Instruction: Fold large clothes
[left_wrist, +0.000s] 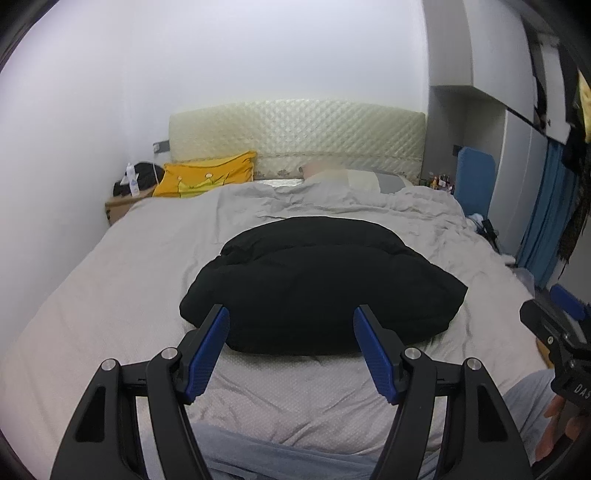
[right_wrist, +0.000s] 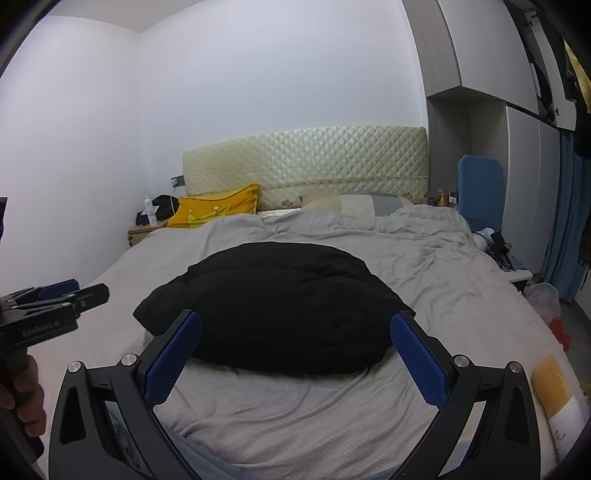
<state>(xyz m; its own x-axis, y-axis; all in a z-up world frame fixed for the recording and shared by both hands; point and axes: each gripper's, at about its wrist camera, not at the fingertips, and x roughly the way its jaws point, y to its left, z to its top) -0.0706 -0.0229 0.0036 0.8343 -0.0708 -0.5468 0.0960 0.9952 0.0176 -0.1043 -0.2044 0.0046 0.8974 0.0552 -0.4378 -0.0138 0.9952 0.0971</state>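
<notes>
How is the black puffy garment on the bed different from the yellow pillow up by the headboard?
The black garment is plain and dark; the yellow pillow is bright, with a printed design. The garment lies in a bundle mid-bed, close to the grippers; the pillow sits far back, leaning toward the headboard. The garment looks bulkier, partly because it is nearer. Both look soft.

Both cameras sit just behind their tongs at the foot of the bed (left_wrist: 110, 280), looking along the fingers and slightly down toward the headboard (left_wrist: 295, 136). The left view frames its left tongs (left_wrist: 291, 325) low in the foreground; the right view does the same with the right tongs (right_wrist: 295, 328). Each catches the other tongs at its edge. Both share the black coat (left_wrist: 317, 288) just beyond the tongs, the bed and the headboard.
</notes>
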